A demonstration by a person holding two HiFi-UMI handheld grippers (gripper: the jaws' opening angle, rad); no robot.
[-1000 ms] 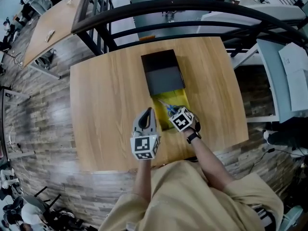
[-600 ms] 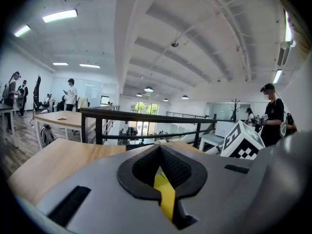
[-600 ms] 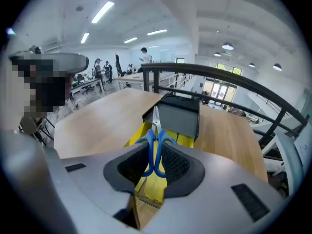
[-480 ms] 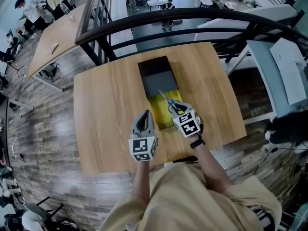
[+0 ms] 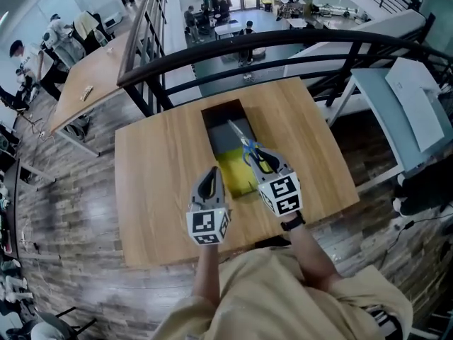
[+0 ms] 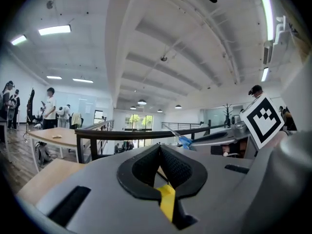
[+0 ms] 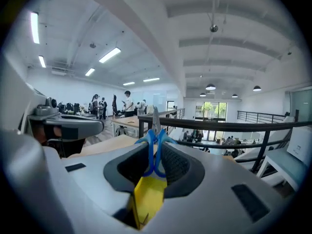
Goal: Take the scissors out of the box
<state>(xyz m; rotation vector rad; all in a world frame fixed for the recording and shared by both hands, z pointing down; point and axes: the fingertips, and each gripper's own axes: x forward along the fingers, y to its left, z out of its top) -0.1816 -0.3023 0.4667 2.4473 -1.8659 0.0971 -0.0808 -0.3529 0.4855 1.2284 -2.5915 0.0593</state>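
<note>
Head view, right gripper: the right gripper [image 5: 263, 163] is lifting the scissors [image 5: 248, 146], having been low at the yellow tray of the box [image 5: 233, 177] a second ago.
Head view, scissors: they are now hanging above the box, blades pointing away from the person.
Head view, left gripper: the left gripper [image 5: 210, 179] is hovering just beside the tray over the table [image 5: 156, 176], slightly higher than before.
Left gripper view, jaws: the left gripper [image 6: 159, 146] is pressing its pads together on nothing; the scissors [image 6: 185, 141] are showing up to its right.
Right gripper view, jaws: the right gripper [image 7: 155, 145] is pinching the blue handles of the scissors [image 7: 155, 129].
Meaning: the scissors appear to be coming clear of the box; setting them down is probably remaining.
</note>
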